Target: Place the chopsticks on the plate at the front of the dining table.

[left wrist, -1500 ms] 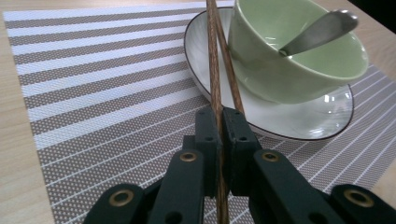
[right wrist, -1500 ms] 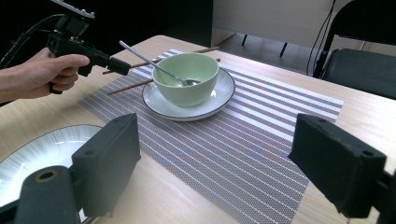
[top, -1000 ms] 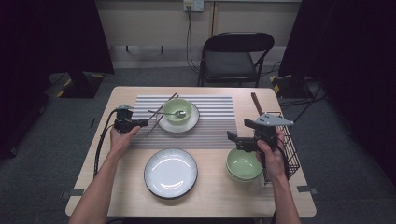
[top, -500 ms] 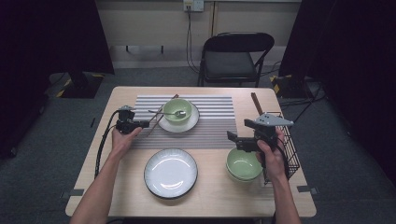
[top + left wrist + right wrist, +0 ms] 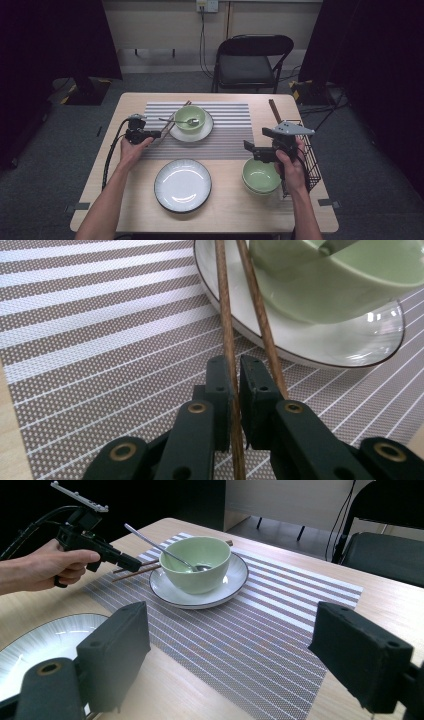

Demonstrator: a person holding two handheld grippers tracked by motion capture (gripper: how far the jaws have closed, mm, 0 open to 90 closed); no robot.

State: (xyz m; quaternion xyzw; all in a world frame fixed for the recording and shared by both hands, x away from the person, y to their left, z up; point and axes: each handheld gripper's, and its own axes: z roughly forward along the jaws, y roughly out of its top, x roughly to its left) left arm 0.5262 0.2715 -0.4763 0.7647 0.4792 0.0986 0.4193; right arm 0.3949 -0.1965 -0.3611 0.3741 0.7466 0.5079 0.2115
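Pinching one brown wooden chopstick (image 5: 226, 315), left gripper (image 5: 236, 371) jaws nearly shut, low over striped woven placemat (image 5: 100, 340); second chopstick (image 5: 260, 325) just beside, both leaning on white saucer (image 5: 320, 347) rim under green bowl (image 5: 325, 285). Right gripper (image 5: 230, 645) jaws wide, empty.

Table evenly lit, surroundings dark; near fingers (image 5: 367, 655) blurred.

Left gripper (image 5: 234, 377) jaws nearly closed; right gripper (image 5: 240, 655) jaws spread wide.
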